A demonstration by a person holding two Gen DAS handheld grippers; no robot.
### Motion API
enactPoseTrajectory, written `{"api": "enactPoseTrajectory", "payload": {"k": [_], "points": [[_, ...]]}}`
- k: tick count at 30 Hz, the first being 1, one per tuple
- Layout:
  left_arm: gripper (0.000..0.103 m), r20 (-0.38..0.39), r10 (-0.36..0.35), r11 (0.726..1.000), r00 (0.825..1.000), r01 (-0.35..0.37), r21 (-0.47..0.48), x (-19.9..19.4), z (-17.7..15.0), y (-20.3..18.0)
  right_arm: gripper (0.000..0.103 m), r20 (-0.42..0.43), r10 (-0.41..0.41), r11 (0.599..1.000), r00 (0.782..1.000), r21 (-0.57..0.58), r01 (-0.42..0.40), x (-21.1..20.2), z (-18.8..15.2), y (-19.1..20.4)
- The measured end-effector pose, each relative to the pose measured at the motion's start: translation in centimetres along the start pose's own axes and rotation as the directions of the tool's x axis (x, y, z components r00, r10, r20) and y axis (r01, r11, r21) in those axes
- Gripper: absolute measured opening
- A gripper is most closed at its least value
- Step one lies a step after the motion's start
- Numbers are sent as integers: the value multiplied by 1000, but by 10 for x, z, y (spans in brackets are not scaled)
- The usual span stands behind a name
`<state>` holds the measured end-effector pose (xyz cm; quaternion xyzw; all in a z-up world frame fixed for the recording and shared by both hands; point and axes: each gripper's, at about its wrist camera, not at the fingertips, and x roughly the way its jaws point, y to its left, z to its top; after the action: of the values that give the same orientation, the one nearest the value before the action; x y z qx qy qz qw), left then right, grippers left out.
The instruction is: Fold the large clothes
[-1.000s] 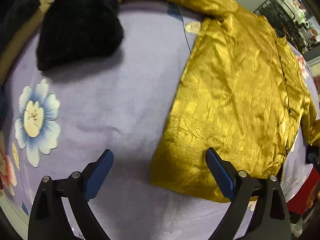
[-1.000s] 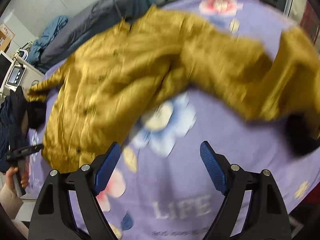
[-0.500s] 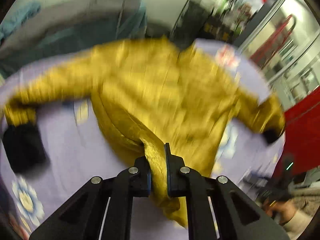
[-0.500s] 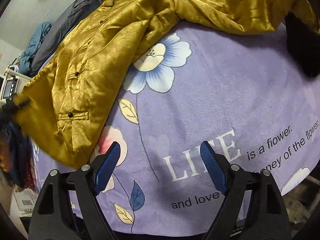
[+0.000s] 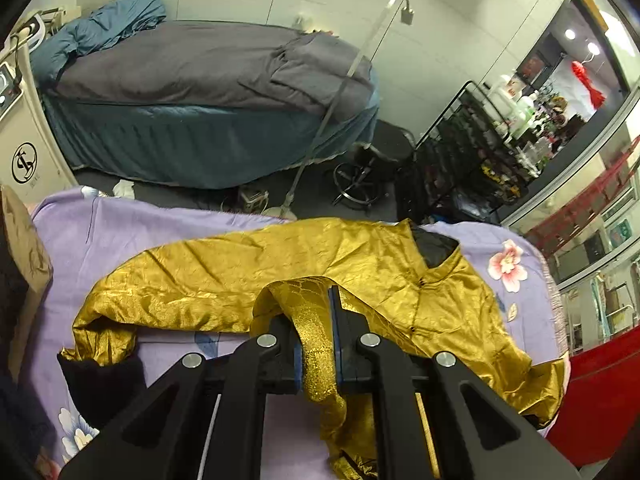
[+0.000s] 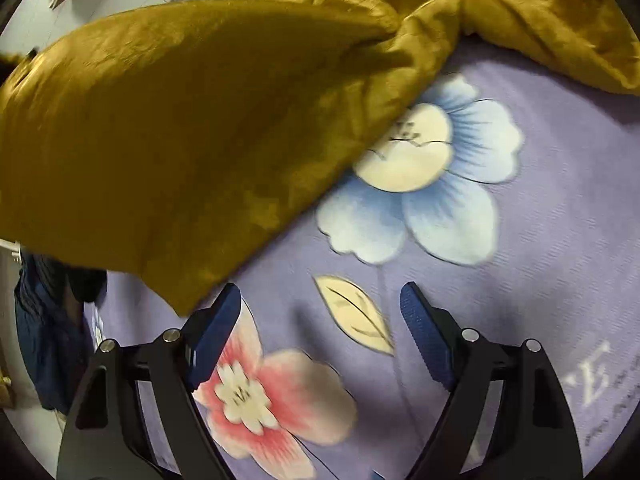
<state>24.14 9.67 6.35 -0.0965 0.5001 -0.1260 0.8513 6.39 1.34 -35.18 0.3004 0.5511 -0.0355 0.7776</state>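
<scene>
Left wrist: jacket (image 5: 360, 272) in gripper (image 5: 316, 344) (pinched)

— How is the left claw (image 5: 316, 344) standing?

— Its two black fingers are drawn nearly together, blue pads facing each other, with a strip of the gold jacket (image 5: 320, 360) pinched between them. It points forward and roughly level, and the fabric drapes down out of the grip.

— And the right claw (image 6: 320, 320)?

— Spread wide, with nothing between the pads. It tilts downward toward the bed. Its left finger (image 6: 212, 336) sits just at the edge of the gold cloth, though I cannot tell whether it touches; the right finger (image 6: 424, 336) is well apart from it.
</scene>
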Motion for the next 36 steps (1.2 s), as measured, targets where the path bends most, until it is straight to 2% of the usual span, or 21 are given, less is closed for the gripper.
{"api": "enactPoseTrajectory", "payload": {"k": [3,5,7,8,9,10,12,17,19,21,23,25,26,28,30,31,32,33,34,35,36], "points": [[10,-17,18,1000,1000,-17,11,7,-3,4,81,-11,101,992,995,76,-100,19,13,16],[10,-22,28,999,999,-28,19,5,-10,3,81,-36,125,988,992,99,-121,36,21,35],[10,-24,39,998,999,-38,40,5,-14,0,69,-45,135,987,990,97,-130,46,28,49],[10,-22,46,998,999,-45,53,5,-17,-2,50,-56,135,984,989,126,-127,52,31,52],[10,-21,51,997,998,-50,64,4,-18,-3,41,-67,130,979,989,164,-118,56,34,52],[10,-21,57,996,998,-55,76,4,-21,-4,23,-75,139,975,987,185,-123,57,36,51],[10,-19,66,994,998,-64,92,3,-28,-3,8,-90,179,966,980,208,-157,55,40,45],[11,-31,88,989,996,-83,125,-6,-68,17,5,-37,272,946,962,195,-260,-12,40,4],[11,-73,80,992,994,-73,102,-8,-95,36,5,-5,252,952,968,180,-247,-51,39,-25],[12,-122,86,994,989,-76,85,-8,-128,55,5,21,175,973,984,148,-176,-95,35,-60],[14,-196,92,994,976,-79,75,-1,-171,76,5,41,68,987,997,141,-73,-138,35,-103],[15,-288,128,991,949,-109,80,13,-220,92,1,31,-15,989,999,148,11,-162,34,-135],[17,-334,153,987,930,-130,90,22,-244,98,1,32,-125,983,992,139,120,-174,34,-148],[20,-395,149,989,907,-139,54,34,-279,110,1,52,-159,970,986,193,146,-184,37,-169],[21,-408,127,991,904,-137,6,36,-291,117,5,47,-138,942,989,316,117,-184,43,-187],[25,-390,106,991,915,-132,-40,32,-292,122,10,41,-138,935,990,335,116,-184,43,-190],[43,-365,104,989,925,-136,-63,28,-289,125,32,38,-135,934,990,339,115,-181,45,-189],[72,-339,115,987,934,-147,-69,24,-284,126,66,47,-122,937,991,335,99,-181,35,-188],[83,-286,140,984,948,-165,-67,18,-275,128,76,61,-104,941,993,330,79,-177,33,-186],[91,-230,154,983,961,-171,-58,12,-267,128,77,68,-81,948,994,313,56,-173,28,-183],[91,-186,162,984,969,-174,-46,8,-260,128,77,52,-63,956,997,289,45,-165,23,-176]]}}
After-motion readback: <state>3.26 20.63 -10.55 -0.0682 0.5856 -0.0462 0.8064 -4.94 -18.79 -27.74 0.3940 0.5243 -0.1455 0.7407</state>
